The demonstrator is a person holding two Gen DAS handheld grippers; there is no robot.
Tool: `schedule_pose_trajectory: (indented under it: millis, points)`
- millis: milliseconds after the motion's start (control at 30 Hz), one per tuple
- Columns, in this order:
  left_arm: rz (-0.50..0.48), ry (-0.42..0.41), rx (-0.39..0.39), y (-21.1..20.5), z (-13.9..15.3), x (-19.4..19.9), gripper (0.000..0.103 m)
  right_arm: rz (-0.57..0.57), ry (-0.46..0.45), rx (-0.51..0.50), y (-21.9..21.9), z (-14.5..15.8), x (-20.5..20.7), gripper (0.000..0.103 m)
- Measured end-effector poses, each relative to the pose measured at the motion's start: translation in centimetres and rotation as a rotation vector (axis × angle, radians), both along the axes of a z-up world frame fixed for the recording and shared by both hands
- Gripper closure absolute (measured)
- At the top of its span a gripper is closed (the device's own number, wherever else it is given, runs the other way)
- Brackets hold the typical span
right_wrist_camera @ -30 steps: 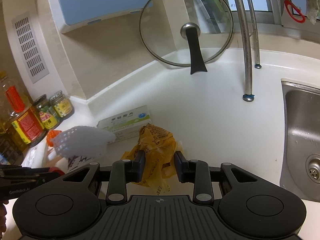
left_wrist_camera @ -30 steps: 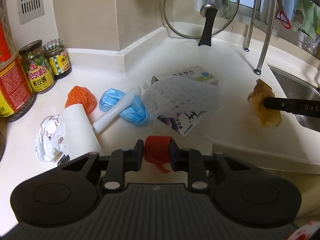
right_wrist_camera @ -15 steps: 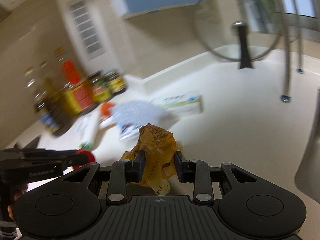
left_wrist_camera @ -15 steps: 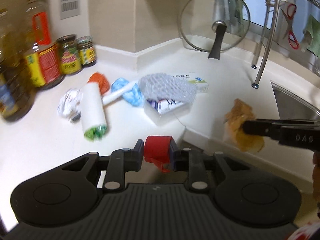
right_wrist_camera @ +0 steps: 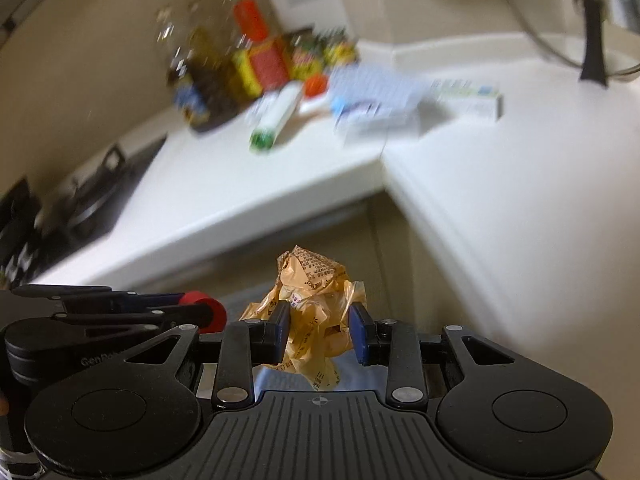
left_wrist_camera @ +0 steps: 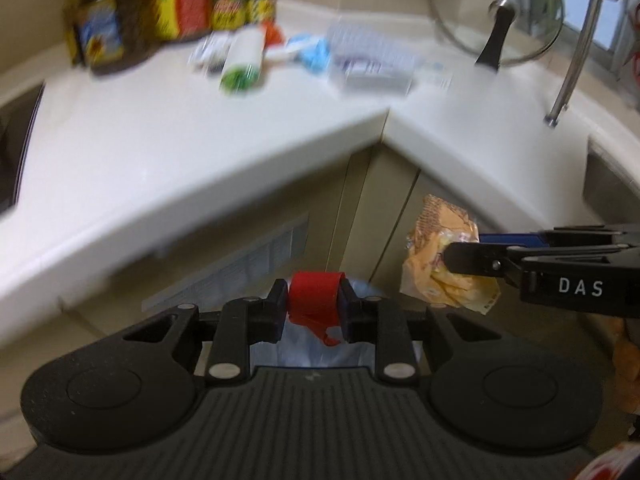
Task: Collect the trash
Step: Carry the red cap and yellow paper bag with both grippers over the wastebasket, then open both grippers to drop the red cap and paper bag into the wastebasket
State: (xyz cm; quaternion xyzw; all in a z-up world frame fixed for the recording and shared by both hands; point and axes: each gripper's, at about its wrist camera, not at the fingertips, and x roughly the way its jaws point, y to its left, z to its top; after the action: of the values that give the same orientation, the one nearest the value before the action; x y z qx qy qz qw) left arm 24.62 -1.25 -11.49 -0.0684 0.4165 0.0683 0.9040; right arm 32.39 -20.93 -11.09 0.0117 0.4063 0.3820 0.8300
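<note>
Currently both grippers hang off the counter (left_wrist_camera: 192, 152), out past its corner edge, in front of the cabinet doors. Left gripper (left_wrist_camera: 313, 306) is clamped on a red scrap (left_wrist_camera: 314, 300); right gripper (right_wrist_camera: 320, 330) pinches a crumpled yellow wrapper (right_wrist_camera: 314, 300). Remaining trash (left_wrist_camera: 360, 56) sits blurred far back on the counter.

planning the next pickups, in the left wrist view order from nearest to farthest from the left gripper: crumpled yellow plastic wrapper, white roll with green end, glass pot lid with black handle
1. Crumpled yellow plastic wrapper: just right of the left gripper, held by the right gripper.
2. White roll with green end: on the countertop, up left.
3. Glass pot lid with black handle: far right corner.
</note>
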Motion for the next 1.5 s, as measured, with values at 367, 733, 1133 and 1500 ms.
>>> schedule_pose_trajectory:
  millis: [367,733,1133,1500]
  points:
    - [0.014,0.119,-0.038,0.1,-7.2,-0.3,0.079,0.068,0.093,-0.168,2.2,-8.7,-0.8,0.071]
    - [0.037,0.211,-0.080,2.0,-14.9,1.7,0.079,0.066,0.153,-0.255,3.7,-16.7,1.8,0.071]
    - [0.026,0.243,-0.101,2.3,-18.7,3.6,0.079,0.043,0.167,-0.281,5.6,-19.9,2.9,0.070]
    - [0.011,0.238,-0.105,2.4,-18.8,3.5,0.063,0.022,0.165,-0.279,5.5,-19.8,2.9,0.050]
